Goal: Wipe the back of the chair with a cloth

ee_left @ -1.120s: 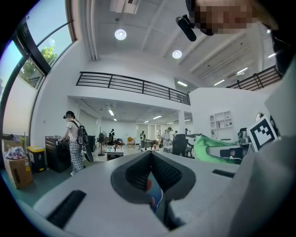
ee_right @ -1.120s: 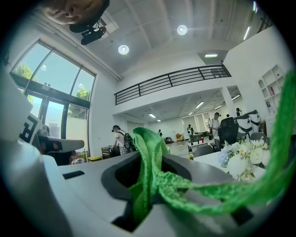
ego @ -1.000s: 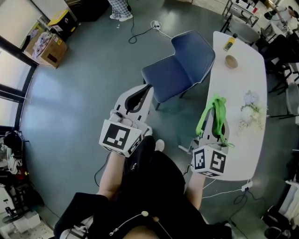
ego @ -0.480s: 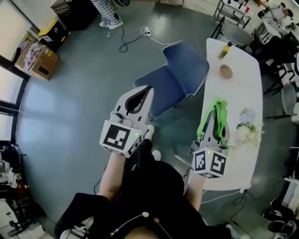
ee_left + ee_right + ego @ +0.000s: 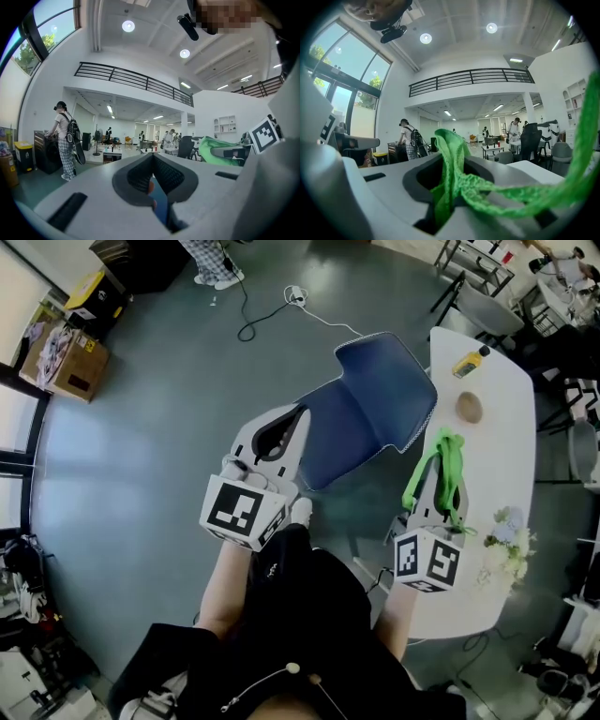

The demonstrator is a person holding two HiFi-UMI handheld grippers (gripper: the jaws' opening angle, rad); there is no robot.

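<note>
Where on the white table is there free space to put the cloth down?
Bare strip of table between the brown round object and the flowers. The far end is crowded by the yellow bottle.

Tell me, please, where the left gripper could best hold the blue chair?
Probably the top rim of the chair back, with the left gripper coming from above: it is a thin, free edge, whereas the seat is broad and flat.

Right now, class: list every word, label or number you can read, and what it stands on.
None can be read.
Label on the yellow bottle, on the white table: too small.
Print on the cardboard box: blurred.
The marker cubes: square patterns only.
</note>
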